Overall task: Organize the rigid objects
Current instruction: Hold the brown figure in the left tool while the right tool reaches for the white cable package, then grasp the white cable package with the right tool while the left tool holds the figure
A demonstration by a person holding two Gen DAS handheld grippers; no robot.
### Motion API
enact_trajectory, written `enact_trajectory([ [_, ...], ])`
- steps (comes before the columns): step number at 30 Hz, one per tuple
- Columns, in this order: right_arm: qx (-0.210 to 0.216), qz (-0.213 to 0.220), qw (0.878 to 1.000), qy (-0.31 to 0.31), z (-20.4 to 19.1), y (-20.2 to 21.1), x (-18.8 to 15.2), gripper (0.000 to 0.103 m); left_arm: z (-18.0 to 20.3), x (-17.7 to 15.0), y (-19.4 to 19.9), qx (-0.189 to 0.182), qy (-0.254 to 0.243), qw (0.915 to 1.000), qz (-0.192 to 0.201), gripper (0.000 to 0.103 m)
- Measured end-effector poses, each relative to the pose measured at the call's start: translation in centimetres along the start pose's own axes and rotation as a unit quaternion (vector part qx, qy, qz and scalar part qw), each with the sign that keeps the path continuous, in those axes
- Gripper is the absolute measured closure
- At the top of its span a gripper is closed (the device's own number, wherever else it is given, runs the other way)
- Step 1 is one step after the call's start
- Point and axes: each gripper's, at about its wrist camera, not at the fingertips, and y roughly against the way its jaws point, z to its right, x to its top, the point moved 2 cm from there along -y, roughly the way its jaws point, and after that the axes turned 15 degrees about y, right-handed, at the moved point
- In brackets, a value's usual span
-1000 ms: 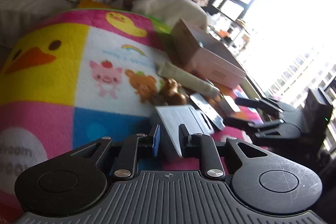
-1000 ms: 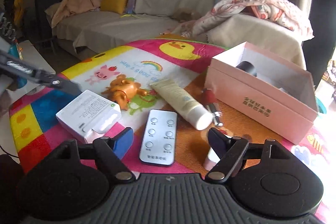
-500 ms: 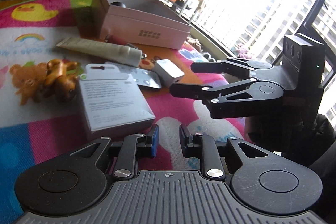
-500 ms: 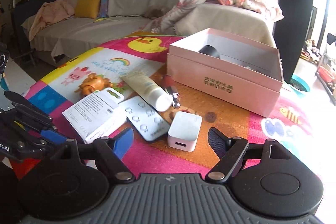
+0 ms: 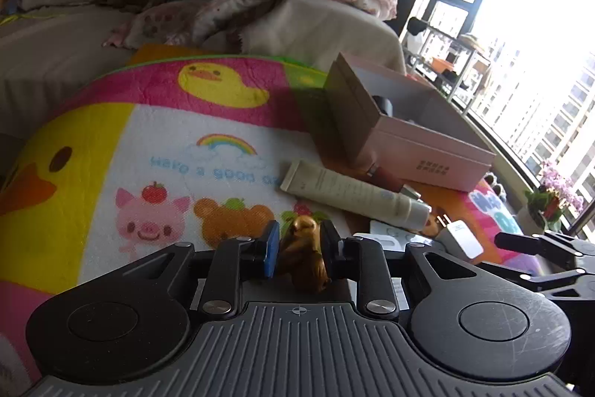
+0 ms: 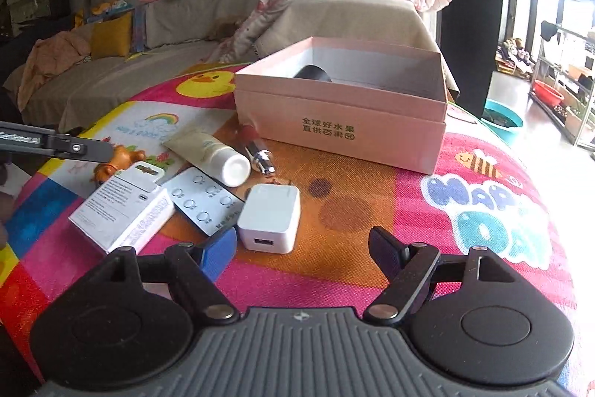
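A table covered by a bright cartoon-print blanket is shown. At far left, a small brown toy figure is pinched between the fingers of the left gripper. Just beside it, a white printed carton lies flat, then a white remote control, partly overlapped by a cream tube. A white charger cube sits just ahead of the right gripper, whose fingers are spread wide with nothing between them. Behind, an open pink box is seen, with a dark object inside.
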Motion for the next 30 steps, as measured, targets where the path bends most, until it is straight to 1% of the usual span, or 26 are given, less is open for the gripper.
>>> enact_trajectory([
  [1,0.018,0.007,1.0,0.002,-0.3,0.2,0.3,0.024,0.0,0.0,-0.4,0.0,-0.001,1.0,-0.003,0.073],
  [3,0.065,0.02,0.998,0.011,-1.3,0.3,1.4,0.024,0.1,-0.1,-1.1,0.0,-0.007,0.9999,-0.008,0.072],
  [5,0.116,0.022,0.992,0.036,-3.1,-0.1,2.6,0.022,-0.1,-0.3,-1.3,-0.004,-0.007,1.0,-0.004,0.07],
  [6,0.134,0.019,0.99,0.051,-4.1,-0.4,3.2,0.021,-0.3,-0.2,-1.3,-0.003,-0.005,1.0,-0.003,0.068],
  [7,0.144,0.014,0.987,0.064,-5.1,-0.9,3.5,0.021,-0.5,-0.1,-1.2,-0.002,-0.004,1.0,-0.003,0.066],
  [9,0.152,-0.002,0.984,0.098,-7.5,-2.2,4.2,0.021,-1.2,0.0,-0.7,0.004,0.001,1.0,0.002,0.066],
  [12,0.128,-0.025,0.981,0.14,-10.5,-4.2,4.8,0.02,-2.4,0.0,0.2,0.003,0.012,0.9999,0.004,0.064],
  [13,0.118,-0.03,0.982,0.144,-11.0,-4.8,4.9,0.017,-2.6,-0.1,0.4,0.001,0.015,0.9999,0.003,0.064],
  [18,0.108,-0.05,0.985,0.123,-12.1,-6.4,5.3,0.016,-3.1,-1.0,1.1,-0.019,0.017,0.9997,0.001,0.064],
  [21,0.097,-0.046,0.985,0.134,-12.2,-6.2,5.1,0.015,-3.0,-1.7,1.5,-0.025,0.003,0.9997,0.001,0.064],
  [25,0.074,-0.039,0.986,0.147,-11.0,-5.4,4.4,0.015,-2.7,-2.6,2.2,-0.027,-0.029,0.9992,-0.004,0.064],
  [28,0.032,-0.032,0.986,0.161,-10.1,-4.7,3.8,0.012,-2.8,-2.8,2.8,-0.026,-0.034,0.999,-0.01,0.064],
  [30,0.011,-0.032,0.987,0.158,-9.5,-4.1,3.7,0.012,-3.1,-2.9,3.1,-0.027,-0.028,0.9992,-0.012,0.064],
])
